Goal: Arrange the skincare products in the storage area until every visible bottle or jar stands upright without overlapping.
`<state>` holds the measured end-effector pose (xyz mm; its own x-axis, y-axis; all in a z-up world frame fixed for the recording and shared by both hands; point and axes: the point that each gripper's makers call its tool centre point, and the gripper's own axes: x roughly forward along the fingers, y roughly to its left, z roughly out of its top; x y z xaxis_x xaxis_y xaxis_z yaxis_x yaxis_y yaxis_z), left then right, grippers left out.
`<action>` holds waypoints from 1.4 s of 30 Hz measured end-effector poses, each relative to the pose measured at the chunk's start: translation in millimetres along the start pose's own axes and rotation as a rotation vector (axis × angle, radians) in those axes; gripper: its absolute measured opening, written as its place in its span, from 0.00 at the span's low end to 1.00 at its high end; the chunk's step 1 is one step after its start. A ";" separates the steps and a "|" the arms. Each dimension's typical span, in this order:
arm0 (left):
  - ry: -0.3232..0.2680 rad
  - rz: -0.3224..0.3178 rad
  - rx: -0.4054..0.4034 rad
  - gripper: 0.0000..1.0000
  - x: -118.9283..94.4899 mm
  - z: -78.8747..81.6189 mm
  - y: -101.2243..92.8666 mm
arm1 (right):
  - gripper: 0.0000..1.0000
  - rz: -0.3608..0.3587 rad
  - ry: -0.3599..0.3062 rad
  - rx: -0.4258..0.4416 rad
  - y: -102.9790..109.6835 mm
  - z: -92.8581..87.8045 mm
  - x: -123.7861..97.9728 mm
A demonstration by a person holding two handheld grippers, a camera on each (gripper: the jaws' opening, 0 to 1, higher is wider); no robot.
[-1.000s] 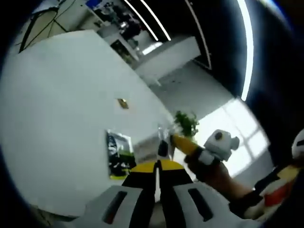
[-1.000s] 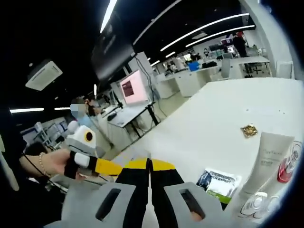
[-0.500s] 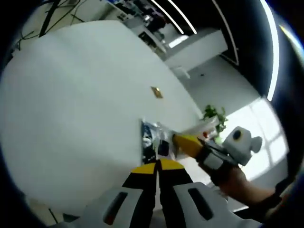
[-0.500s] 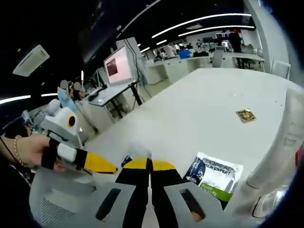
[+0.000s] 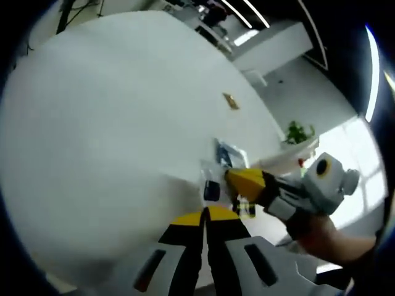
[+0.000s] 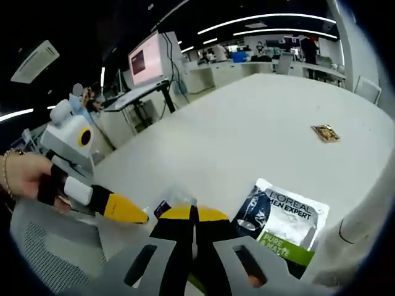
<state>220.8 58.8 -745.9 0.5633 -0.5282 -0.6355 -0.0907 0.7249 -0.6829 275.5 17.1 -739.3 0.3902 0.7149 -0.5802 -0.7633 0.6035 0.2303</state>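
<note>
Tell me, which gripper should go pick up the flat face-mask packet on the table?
Probably the right gripper. In its view the flat packet lies on the white table just beside its closed tips. The left gripper sits farther to the side, with its tips also closed, so it would have further to travel.

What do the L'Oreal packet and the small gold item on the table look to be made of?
L'Oreal packet: likely glossy printed plastic or foil film; it lies flat with sheen. Small gold item: probably a metallic foil wrapper, shiny gold, too small to confirm. Table: smooth matte white surface.
</note>
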 end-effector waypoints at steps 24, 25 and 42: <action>0.072 0.082 0.084 0.00 18.4 -8.0 15.9 | 0.01 -0.030 0.025 -0.124 -9.1 -22.9 14.1; 0.071 0.081 0.085 0.00 18.8 -7.4 15.9 | 0.01 -0.030 0.025 -0.122 -9.4 -22.9 14.1; 0.111 0.152 0.368 0.00 10.1 -2.4 20.1 | 0.01 -0.033 0.020 -0.173 -7.9 -22.7 15.4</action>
<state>222.7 67.0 -766.9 0.4719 -0.4330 -0.7680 0.1450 0.8974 -0.4168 275.9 15.3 -767.8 0.4074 0.6874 -0.6012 -0.8281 0.5556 0.0741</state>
